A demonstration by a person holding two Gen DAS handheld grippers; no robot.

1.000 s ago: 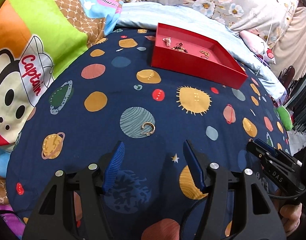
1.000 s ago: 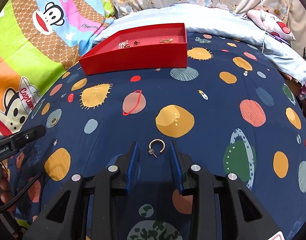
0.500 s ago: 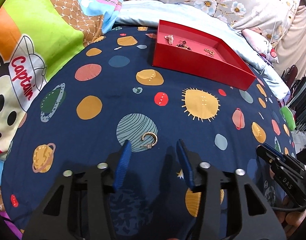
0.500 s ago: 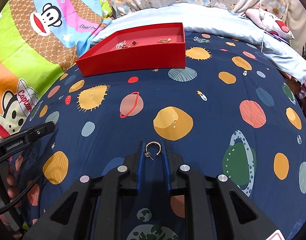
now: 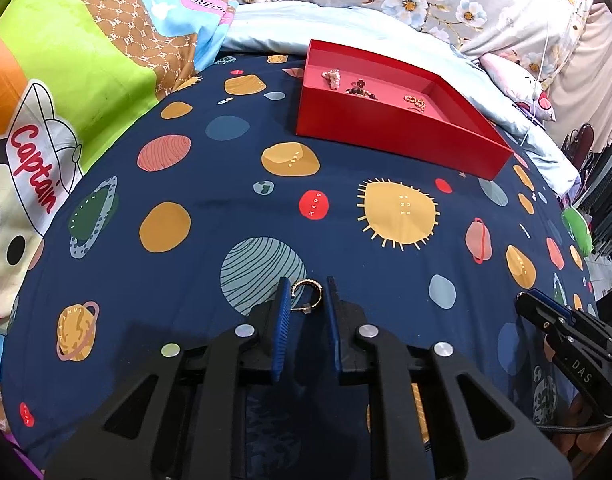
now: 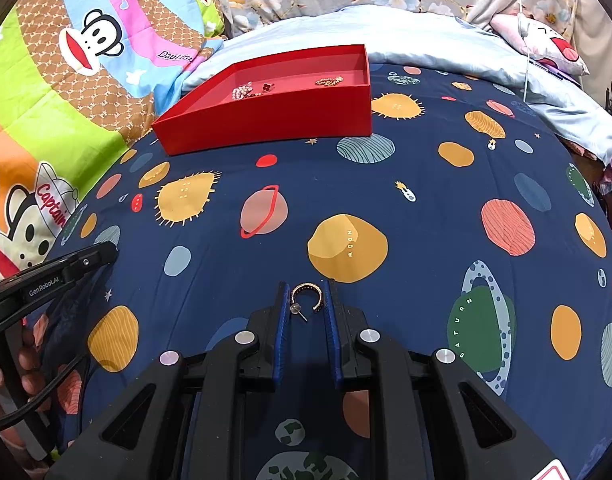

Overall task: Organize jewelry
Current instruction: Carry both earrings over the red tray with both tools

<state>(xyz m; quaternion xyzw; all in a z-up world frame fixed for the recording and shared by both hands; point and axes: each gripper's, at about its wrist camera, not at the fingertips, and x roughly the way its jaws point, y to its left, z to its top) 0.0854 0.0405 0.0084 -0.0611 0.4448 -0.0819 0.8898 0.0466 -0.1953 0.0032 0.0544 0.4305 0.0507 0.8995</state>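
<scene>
- While both jaws have just been closing, each hand-held gripper now brackets an earring: my left hand-held gripper (image 5: 306,294) stands narrow around a gold hoop (image 5: 308,295), and my right hand-held gripper (image 6: 306,298) stands narrow around its own hoop (image 6: 307,297).
- I cannot tell whether the pads press the metal yet or sit just beside it.
- I judge this the pick-up step; both hoops lie on the planet-print bed cover (image 5: 209,184).
- Next calls for a firm pinch, a clean lift, then a carry to the red tray (image 6: 265,124), well apart.
- Each hoop is thin, studded, open-ended, with a post; it looks easy to drop.
</scene>
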